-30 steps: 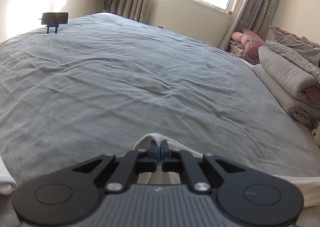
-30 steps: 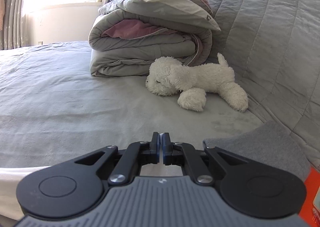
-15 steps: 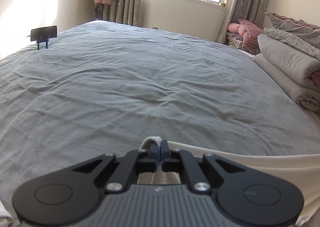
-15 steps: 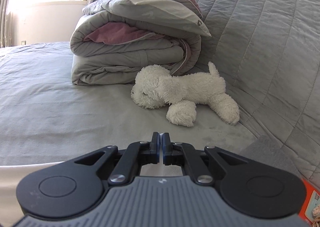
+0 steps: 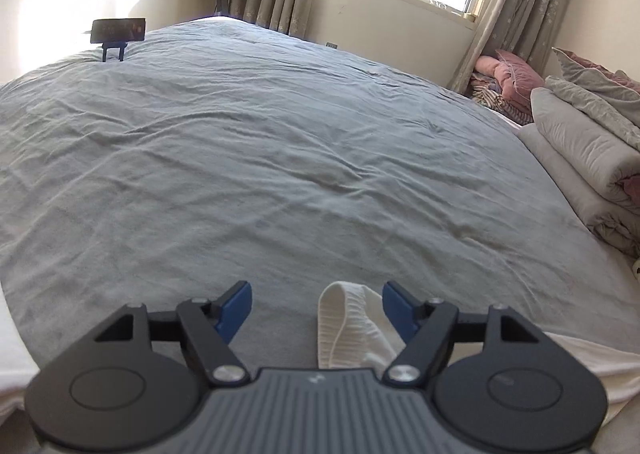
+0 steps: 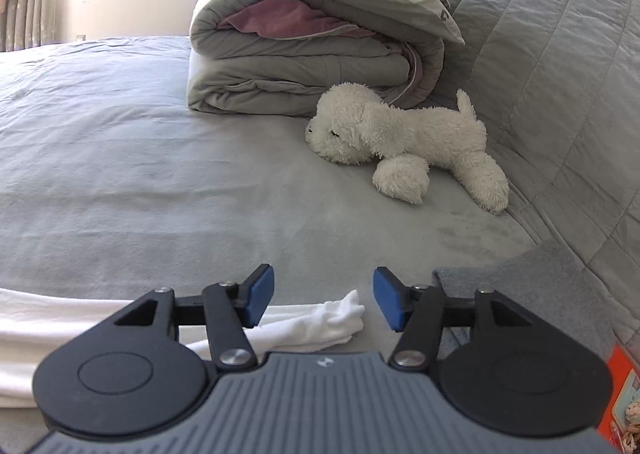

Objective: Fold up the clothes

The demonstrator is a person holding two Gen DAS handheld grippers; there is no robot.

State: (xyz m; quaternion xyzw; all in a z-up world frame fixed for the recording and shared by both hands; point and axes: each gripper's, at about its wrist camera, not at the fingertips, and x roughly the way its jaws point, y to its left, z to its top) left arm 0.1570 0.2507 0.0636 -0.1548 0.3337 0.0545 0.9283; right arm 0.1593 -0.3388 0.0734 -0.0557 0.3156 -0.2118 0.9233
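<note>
I see one white garment (image 5: 352, 328), ribbed knit at the near end, lying on the grey bedsheet (image 5: 280, 158). Its ribbed edge stands up in a small fold, nearer my right-hand pad. In the right wrist view the same white garment (image 6: 320, 320) tapers to a bunched, crumpled tip lying flat on the sheet; the rest runs off left as a long flat band. Probably a sleeve or hem corner; can't tell.

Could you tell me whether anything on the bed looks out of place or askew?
Only slightly: the white garment ends in a bunched, crumpled corner rather than lying flat, and a white plush dog lies on its side beside the folded duvet. Nothing looks damaged.
</note>
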